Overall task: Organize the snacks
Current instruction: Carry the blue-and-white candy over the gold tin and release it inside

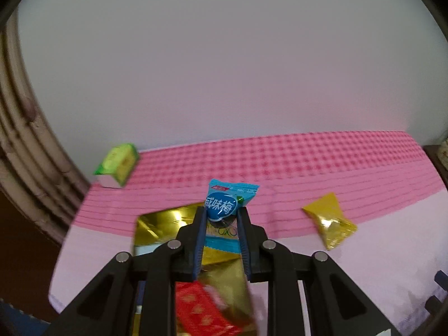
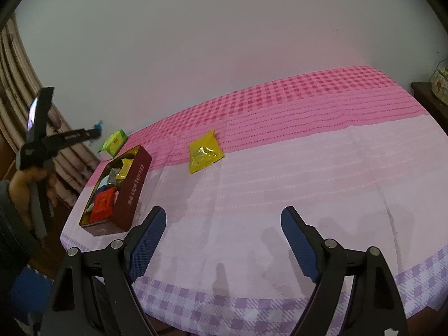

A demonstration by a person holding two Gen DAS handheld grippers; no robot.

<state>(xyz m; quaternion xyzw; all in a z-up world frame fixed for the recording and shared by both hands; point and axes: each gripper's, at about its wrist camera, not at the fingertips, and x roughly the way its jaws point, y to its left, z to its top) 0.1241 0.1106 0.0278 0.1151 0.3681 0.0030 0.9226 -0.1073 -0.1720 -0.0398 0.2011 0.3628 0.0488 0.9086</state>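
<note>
Black linkage arms and blue pads fill the bottom of both views. Beyond them spreads the bed cover point(image 2: 280, 184), pale pink with a pink checked band at the far side and a lilac checked edge nearest the right camera. On its left side sits the dark red toffee tin point(image 2: 123, 193), open, with a red packet point(image 2: 103, 205) and other wrapped sweets inside. The right gripper point(image 2: 221, 240) hangs over bare cloth with its fingers spread wide, holding nothing. The left gripper point(image 1: 221, 218) is above the tin, clenched on a blue candy packet point(image 1: 226, 210). A green box point(image 2: 113, 140) lies just beyond the tin. A yellow sachet point(image 2: 204, 151) rests alone, well apart from the tin.
</note>
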